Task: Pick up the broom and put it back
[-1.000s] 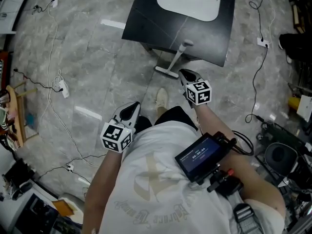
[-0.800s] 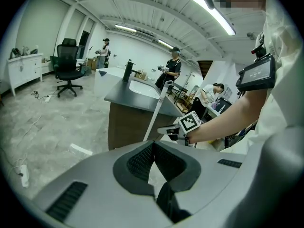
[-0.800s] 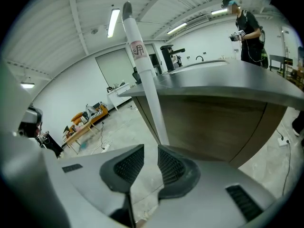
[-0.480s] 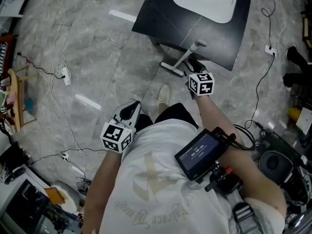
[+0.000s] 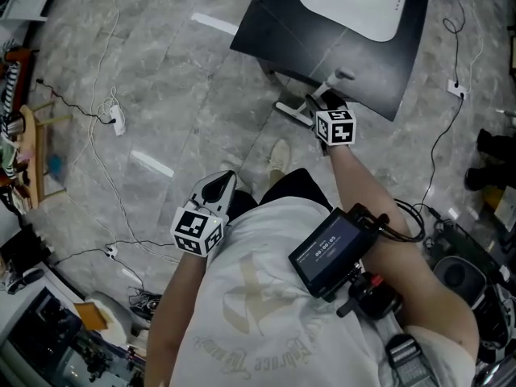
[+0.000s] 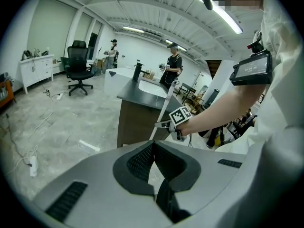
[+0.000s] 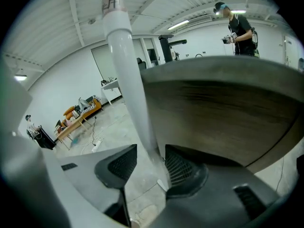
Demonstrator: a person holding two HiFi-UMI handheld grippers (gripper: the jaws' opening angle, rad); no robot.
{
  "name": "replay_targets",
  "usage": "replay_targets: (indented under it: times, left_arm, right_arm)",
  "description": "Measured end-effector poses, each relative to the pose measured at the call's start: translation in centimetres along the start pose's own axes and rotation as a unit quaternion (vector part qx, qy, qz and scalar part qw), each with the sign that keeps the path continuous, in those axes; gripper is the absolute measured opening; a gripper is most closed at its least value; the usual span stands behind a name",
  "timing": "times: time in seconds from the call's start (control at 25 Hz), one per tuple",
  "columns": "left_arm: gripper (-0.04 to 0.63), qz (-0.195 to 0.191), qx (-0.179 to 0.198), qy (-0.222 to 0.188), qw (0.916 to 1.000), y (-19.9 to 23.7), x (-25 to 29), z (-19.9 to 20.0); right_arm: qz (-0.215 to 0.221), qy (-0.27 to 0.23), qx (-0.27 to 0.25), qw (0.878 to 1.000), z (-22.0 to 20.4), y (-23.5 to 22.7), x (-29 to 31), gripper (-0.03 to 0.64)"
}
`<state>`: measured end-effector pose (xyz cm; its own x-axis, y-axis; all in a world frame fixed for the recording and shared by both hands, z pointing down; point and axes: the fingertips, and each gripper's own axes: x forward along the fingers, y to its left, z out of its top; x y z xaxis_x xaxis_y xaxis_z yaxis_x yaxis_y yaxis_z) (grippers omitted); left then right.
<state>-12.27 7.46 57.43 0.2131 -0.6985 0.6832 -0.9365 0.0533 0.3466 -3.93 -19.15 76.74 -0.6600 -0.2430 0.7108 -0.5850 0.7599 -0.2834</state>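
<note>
The head view looks steeply down from above the person onto the floor (image 5: 161, 95) and the dark worktop (image 5: 322, 39). The left gripper view looks across the floor at that worktop's corner from well back. The right gripper view sits close against its edge, beside the broom handle (image 7: 126, 80). All three share worktop and handle.

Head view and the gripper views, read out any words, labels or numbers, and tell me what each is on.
No text reads clearly.
Label on the broom handle: red characters, partly cut off at the frame's edge, unreadable.
Arm-worn screen: pale digits, too small.
Shirt: ornate lettering, unreadable from here.
</note>
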Motion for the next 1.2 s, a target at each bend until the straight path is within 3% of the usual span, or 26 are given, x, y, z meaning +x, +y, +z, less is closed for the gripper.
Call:
replay_targets:
  times: [0.16,0.28,0.92,1.2]
  left_arm:
    - [0.012,0.011,-0.007,-0.003,0.9999,0.4,-0.9,-0.3]
    - [0.012,0.021,-0.017,-0.009,0.9996,0.7,-1.4,-0.5]
    - [0.012,0.012,-0.014,-0.026,0.9995,1.5,-0.3,-0.8]
    - [0.012,-0.002,-0.016,-0.039,0.9991,1.8,-1.5,-1.2]
  right_arm:
    - [-0.004,0.007,0.001,1.000,0.0,0.1,0.8,0.183]
    - [-0.014,0.007,-0.003,1.000,0.0,-0.3,0.9,0.118]
    - [-0.004,0.028,-0.060,0.998,-2.5,0.2,-0.5,0.100]
    - [-0.016,0.015,-0.059,0.998,-3.4,1.7,-3.5,0.100]
